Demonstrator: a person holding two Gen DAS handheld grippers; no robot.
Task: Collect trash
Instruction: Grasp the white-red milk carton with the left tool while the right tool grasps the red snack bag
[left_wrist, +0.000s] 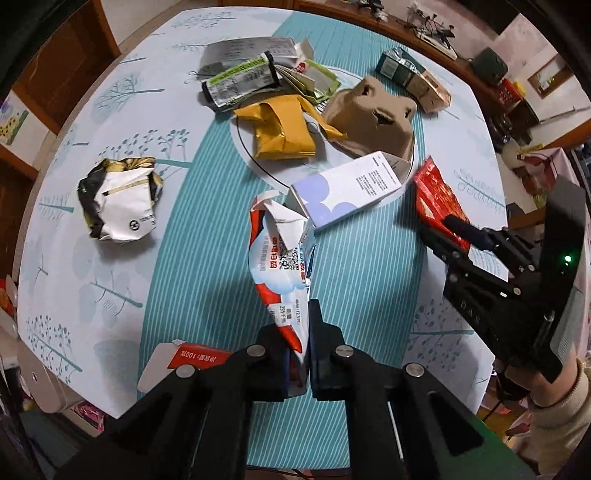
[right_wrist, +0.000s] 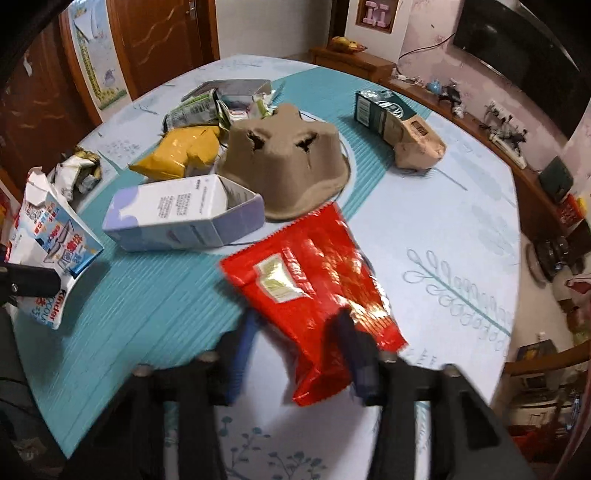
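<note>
Left tongs (left_wrist: 297, 354) are closed on a crumpled white, blue and red snack wrapper (left_wrist: 282, 266) with a torn top, held upright above the counter (left_wrist: 207, 236). Right tongs (right_wrist: 295, 354) grip a glossy red foil bag (right_wrist: 314, 295), creased, with a pale label, just beside a lavender-and-white carton (right_wrist: 177, 218) lying on its side, open-ended.

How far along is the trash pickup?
Nothing looks binned yet; no bin is in view. In hand: the left gripper is shut on a white snack wrapper, and the right gripper has a red wrapper between its fingers, grip unclear from blur. Left on the table: the white carton, egg tray, yellow bag, crumpled bag and more.
</note>
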